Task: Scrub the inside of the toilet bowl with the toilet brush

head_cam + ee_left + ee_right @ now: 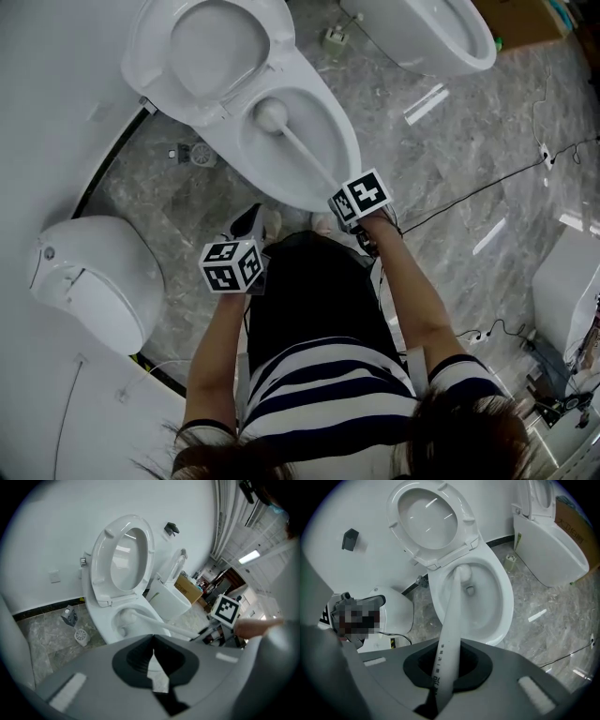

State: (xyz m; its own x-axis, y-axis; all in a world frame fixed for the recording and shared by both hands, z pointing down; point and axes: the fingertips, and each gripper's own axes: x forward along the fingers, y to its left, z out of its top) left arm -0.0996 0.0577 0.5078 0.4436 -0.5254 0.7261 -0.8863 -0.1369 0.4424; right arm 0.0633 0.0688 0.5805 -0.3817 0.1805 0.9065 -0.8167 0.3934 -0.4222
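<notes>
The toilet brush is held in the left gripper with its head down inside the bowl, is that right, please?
Not quite: the right gripper holds the toilet brush, as the right gripper view shows. Its head is indeed down inside the bowl.

Cool even light; glare streaks on floor (427, 103); fisheye-dark corners.
</notes>
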